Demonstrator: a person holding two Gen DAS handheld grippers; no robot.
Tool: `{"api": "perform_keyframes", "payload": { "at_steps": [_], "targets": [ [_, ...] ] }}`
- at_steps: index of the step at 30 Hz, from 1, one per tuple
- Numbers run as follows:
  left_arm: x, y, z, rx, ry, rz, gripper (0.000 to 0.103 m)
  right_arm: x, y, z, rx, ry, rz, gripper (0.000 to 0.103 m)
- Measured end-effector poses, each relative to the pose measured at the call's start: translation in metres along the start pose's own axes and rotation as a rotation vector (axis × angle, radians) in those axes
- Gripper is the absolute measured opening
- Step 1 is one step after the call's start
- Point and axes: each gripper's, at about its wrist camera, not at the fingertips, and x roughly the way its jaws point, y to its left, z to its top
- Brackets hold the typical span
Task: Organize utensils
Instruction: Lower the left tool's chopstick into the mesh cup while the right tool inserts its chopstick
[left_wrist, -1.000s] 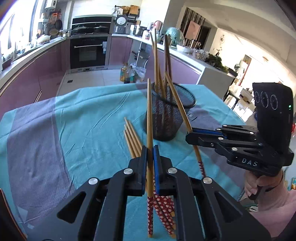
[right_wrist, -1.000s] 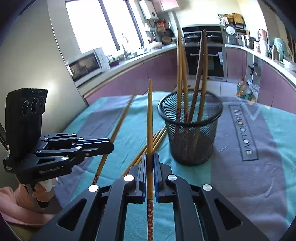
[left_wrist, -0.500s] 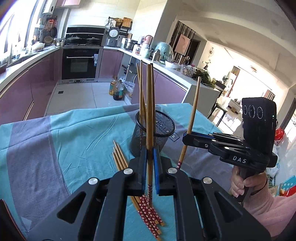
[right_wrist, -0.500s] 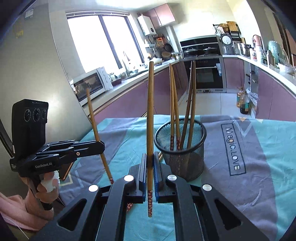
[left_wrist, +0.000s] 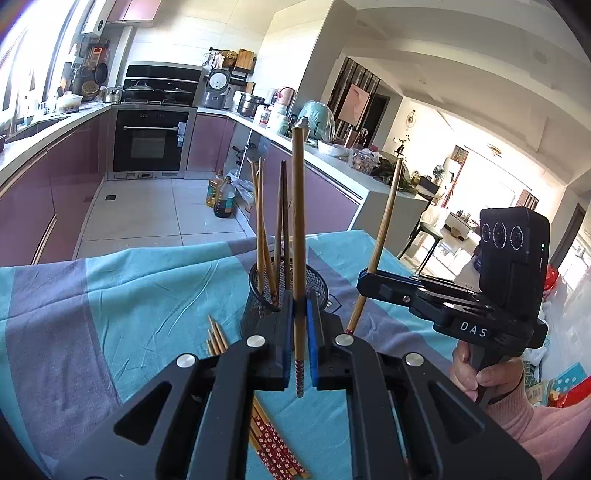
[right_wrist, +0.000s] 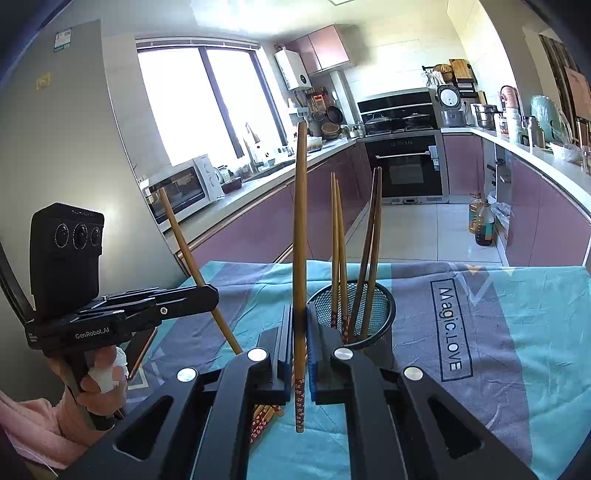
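Left gripper (left_wrist: 299, 341) pinching 1 long brown wooden chopstick (left_wrist: 298, 229) low on its shaft, just above the red flower-patterned handle end, blue pads (left_wrist: 311, 332) pressed against both sides. Holding it upright, thin tip up, patterned end hanging clear below the jaws.

Right gripper (right_wrist: 300, 343) gripping a second wooden chopstick (right_wrist: 300, 240) the same way: jaws pressed together on the lower shaft, stick standing nearly vertical, patterned end (right_wrist: 299, 406) dangling under the fingers.

Black wire-mesh cup (right_wrist: 354, 317) sitting just ahead and to the right of the right gripper's jaws, just ahead and slightly left of the left gripper's; carrying about 4 chopsticks (right_wrist: 338, 251) leaning against its rim. Loose bundle of patterned chopsticks (left_wrist: 273, 446) lying on the teal and grey tablecloth (left_wrist: 129, 295) below and a little left of the left gripper's fingers, partly hidden by them.

Judging handling: light, stiff, thin, smooth sticks, probably rolling or pivoting easily between flat pads. Gripping this low leaves most of the length above the pinch, so likely swinging if the squeeze loosens. Pinching nearer mid-length, across the thicker squared portion, probably steadier. Dropping patterned end first into the cup looks feasible; light mesh cup possibly tipping if knocked by a leaning stick.
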Motion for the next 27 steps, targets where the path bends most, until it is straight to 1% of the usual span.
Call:
{"api": "perform_keyframes", "payload": {
  "at_steps": [15, 22, 27],
  "targets": [
    [-0.013, -0.014, 0.037, 0.05, -0.098, 0.007, 0.007, -0.013, 0.0, 0.034, -0.038, -0.087, -0.02, 0.006],
    [-0.016, -0.018, 0.046, 0.069, -0.13, 0.005, 0.007, -0.011, -0.001, 0.046, -0.053, -0.111, -0.031, 0.006],
    [-0.015, -0.024, 0.051, 0.083, -0.152, 0.017, 0.007, -0.009, 0.0, 0.052, -0.057, -0.125, -0.044, 0.006]
  ]
}}
